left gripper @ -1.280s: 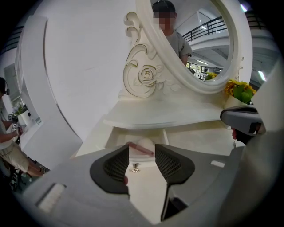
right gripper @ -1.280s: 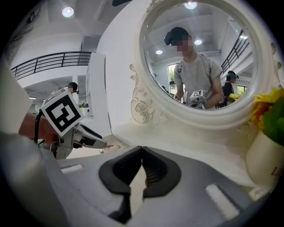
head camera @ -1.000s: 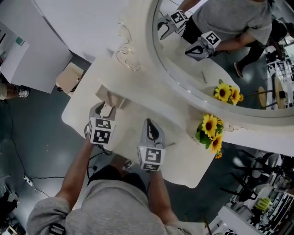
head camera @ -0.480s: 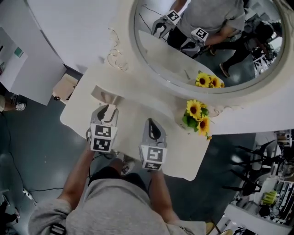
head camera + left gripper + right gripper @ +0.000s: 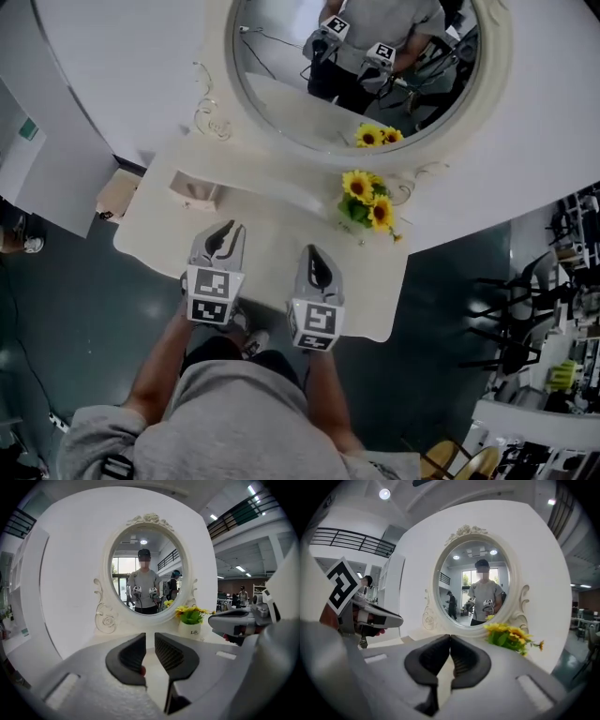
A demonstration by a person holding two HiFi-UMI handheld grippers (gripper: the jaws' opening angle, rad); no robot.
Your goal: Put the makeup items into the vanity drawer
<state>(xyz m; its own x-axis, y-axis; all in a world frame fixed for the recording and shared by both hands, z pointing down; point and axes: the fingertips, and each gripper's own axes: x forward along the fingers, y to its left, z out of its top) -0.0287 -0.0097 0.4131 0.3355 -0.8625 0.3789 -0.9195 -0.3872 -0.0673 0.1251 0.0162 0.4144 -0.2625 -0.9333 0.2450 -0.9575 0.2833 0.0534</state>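
Over the vanity top (image 5: 272,230), left claw (image 5: 223,236) slightly apart and empty, right claw (image 5: 313,260) tips together

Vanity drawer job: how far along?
Nothing looks done: the head view shows no open drawer. In hand: nothing. The left claw has its jaws slightly apart and empty, and the right claw is shut on nothing. Both hang over the front of the vanity top. On it I make out only a sunflower pot and a beige box, no clear makeup item. The whole job is left.
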